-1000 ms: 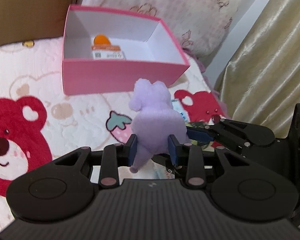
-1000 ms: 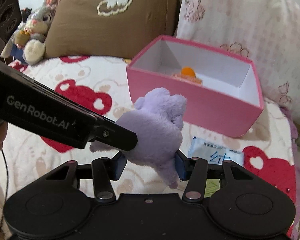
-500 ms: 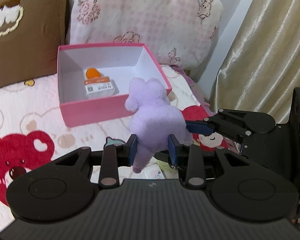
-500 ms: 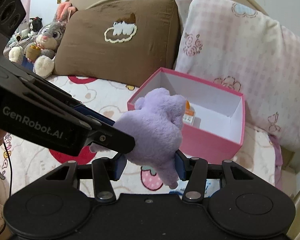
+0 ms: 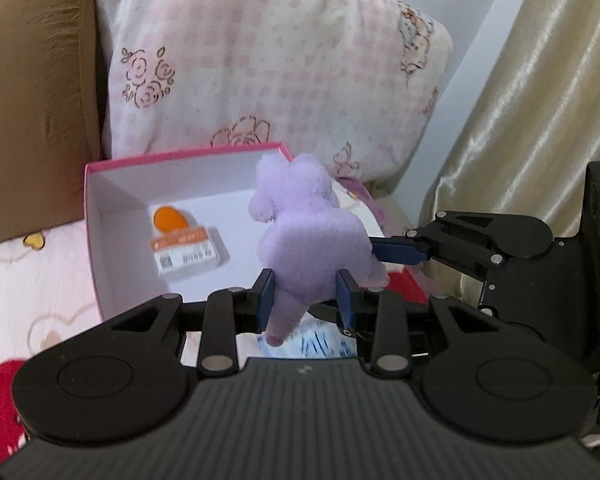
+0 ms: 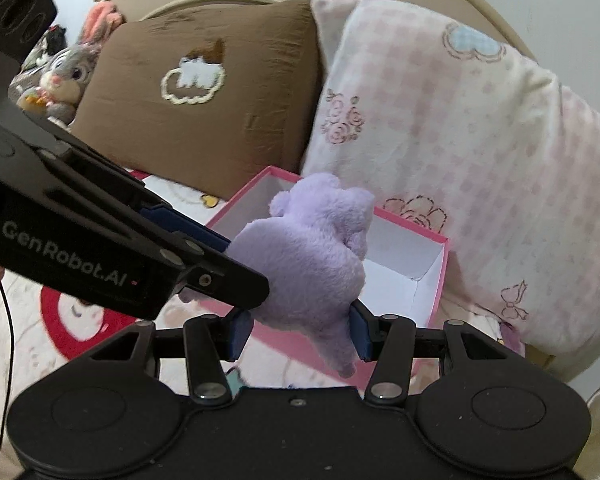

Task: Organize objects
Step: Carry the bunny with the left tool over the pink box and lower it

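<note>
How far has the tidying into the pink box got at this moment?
Done: an orange item and a labelled packet already lie in the pink box. In hand: the purple plush toy, clamped by both the left gripper and right gripper, is in the air near the box. Left: releasing it inside; a blue-printed packet lies outside.

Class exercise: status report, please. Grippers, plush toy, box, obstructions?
Left gripper and right gripper both shut on purple plush. Plush near pink box. Path unobstructed.
</note>
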A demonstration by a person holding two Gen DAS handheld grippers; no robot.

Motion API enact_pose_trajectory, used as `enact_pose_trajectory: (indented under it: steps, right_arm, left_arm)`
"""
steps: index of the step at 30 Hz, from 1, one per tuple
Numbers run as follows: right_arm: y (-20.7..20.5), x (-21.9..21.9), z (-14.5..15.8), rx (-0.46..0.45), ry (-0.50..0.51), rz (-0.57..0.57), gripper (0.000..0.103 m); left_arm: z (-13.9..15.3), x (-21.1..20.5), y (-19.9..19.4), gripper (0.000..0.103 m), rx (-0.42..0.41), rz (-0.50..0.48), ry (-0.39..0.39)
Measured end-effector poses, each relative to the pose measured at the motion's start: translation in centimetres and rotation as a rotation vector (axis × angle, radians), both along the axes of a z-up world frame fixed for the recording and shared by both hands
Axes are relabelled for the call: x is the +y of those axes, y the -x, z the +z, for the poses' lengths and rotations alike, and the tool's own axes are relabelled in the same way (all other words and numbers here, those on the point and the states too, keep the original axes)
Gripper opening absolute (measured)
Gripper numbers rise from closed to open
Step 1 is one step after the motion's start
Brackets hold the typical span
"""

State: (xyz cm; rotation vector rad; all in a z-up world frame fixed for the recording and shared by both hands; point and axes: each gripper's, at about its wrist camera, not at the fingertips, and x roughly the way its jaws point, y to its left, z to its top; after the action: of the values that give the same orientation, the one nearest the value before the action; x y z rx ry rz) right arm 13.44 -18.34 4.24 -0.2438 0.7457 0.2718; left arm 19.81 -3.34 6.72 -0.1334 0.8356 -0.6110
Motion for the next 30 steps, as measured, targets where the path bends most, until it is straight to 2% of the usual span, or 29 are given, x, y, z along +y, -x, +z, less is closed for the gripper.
enact_pose_trajectory:
  steps: [7, 18, 25, 30]
  right_arm:
    - [-6.0, -1.8, -2.1, 0.063, 0.027, -0.014, 0.055]
    - [-13.6, -3.1, -9.5, 0.199, 0.149, 0.003, 0.055]
    - [-16.5, -2.6, -12.9, 0.286, 0.222, 0.005, 0.055]
    - [-17.2, -2.0, -14.4, 0.304, 0.279, 0.028, 0.055]
  left_arm:
    - [-2.6, -1.4, -7.0, 0.032, 0.088, 0.006, 0.033]
    - [-11.3, -2.7, -15.2, 0.032, 0.259, 0.063, 0.101]
    - [-14.9, -3.2, -17.7, 0.032, 0.334, 0.083, 0.114]
    - [-16.3, -3.7, -18.4, 0.03, 0.358, 0.1, 0.112]
